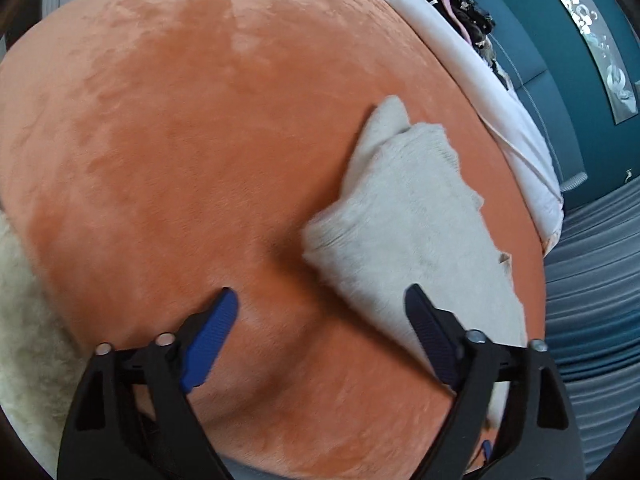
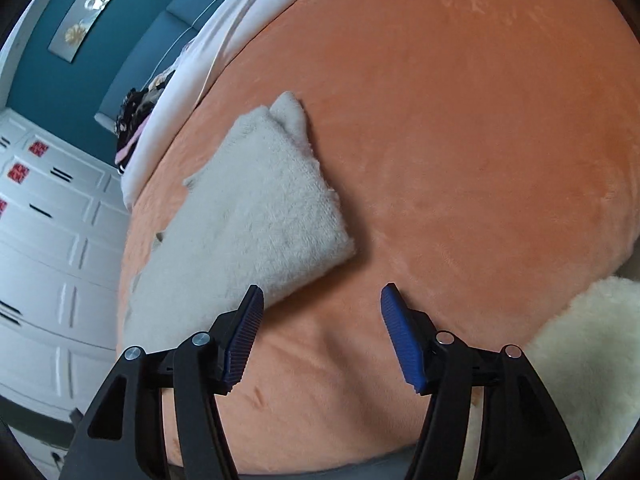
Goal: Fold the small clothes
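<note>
Both tongs, left [image 1: 320, 300] and right [image 2: 322, 296], are held open above the folded cream garment [image 1: 412, 216], judged ready for setting aside.

A plush orange velvety bed cover [image 1: 208, 128] fills most of both views. Along its far edge lies a pale pink folded quilt [image 1: 484, 80], with a teal padded headboard [image 1: 532, 40] and a teal wall behind. A long silver floral wall panel [image 2: 92, 8] hangs there. White panelled wardrobe doors [image 2: 52, 240] occupy the left of the right-wrist view, and a cream fluffy rug [image 2: 592, 360] lies at its lower right.
</note>
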Demonstrator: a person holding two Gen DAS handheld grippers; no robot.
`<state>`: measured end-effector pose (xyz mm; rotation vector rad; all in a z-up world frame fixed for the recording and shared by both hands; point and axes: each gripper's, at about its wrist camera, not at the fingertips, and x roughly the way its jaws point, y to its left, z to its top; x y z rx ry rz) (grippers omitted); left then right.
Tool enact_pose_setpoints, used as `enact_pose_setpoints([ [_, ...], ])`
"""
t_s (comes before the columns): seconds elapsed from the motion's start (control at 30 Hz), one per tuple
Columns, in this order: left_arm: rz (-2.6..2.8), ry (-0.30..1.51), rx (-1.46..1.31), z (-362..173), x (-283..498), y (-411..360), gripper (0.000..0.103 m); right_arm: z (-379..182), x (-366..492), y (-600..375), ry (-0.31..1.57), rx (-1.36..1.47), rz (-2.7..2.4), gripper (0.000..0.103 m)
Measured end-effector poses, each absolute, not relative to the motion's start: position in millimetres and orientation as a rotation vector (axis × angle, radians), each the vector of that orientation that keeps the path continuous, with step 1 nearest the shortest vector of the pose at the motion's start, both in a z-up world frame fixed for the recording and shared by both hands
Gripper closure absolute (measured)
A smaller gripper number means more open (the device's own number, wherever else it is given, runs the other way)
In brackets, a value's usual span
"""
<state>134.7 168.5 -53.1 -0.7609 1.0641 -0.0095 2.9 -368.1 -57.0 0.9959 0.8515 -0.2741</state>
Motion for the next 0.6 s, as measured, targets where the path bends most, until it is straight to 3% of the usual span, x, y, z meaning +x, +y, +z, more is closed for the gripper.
enact_pose_setpoints([
  [0.13,-0.011,1.084,-0.800,-58,164,153,0.016,-67,34,-375,0.816,1.107,-0.253,0.038],
  [0.17,-0.011,1.090,-0.799,-56,170,150,0.038,-66,42,-377,0.809,1.128,-0.244,0.040],
  [0.2,-0.034,1.107,-0.799,-54,176,147,0.071,-62,47,-379,0.798,1.151,-0.223,0.046],
  [0.23,-0.047,1.129,-0.793,-49,182,145,0.085,-54,51,-382,0.774,1.167,-0.188,0.080],
  [0.27,-0.056,1.121,-0.795,-41,184,147,0.089,-40,53,-383,0.741,1.163,-0.151,0.086],
  [0.43,-0.104,1.084,-0.781,5,157,166,0.094,18,26,-383,0.668,1.064,-0.116,0.090],
  [0.6,-0.047,1.248,-0.735,-37,108,174,0.094,-38,-23,-382,0.902,1.065,-0.242,0.090],
])
